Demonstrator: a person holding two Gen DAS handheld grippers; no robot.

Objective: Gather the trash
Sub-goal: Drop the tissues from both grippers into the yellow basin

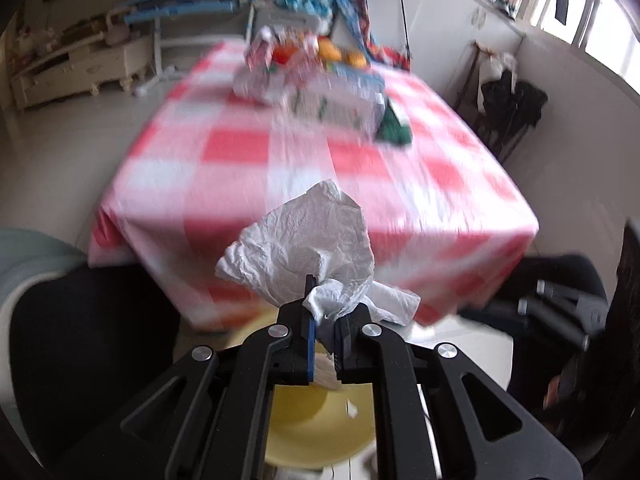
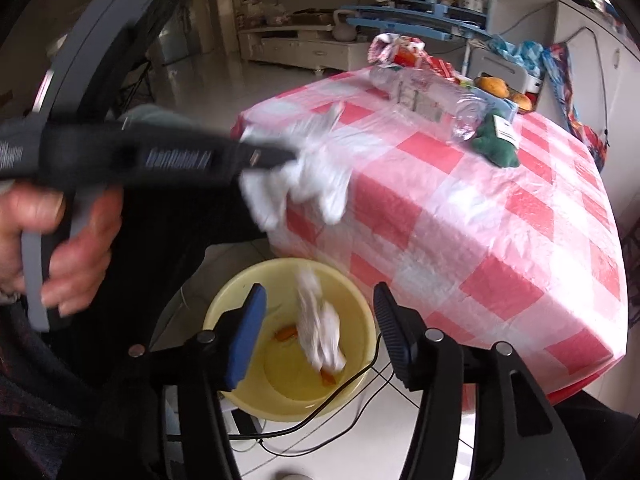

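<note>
L claw point(image 1: 324, 320) clamps tissue point(image 1: 304, 248); R claw point(image 2: 320, 320) open, empty.

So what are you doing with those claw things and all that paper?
A person is clearing trash off the table into a yellow bucket on the floor. The left claw is shut on a crumpled tissue, held near the table's edge above the bucket. The right claw is open over the bucket, and a paper wad is between its fingers, not gripped, above or already in the bucket. Bottles, fruit and a green toy are still on the table.
</note>
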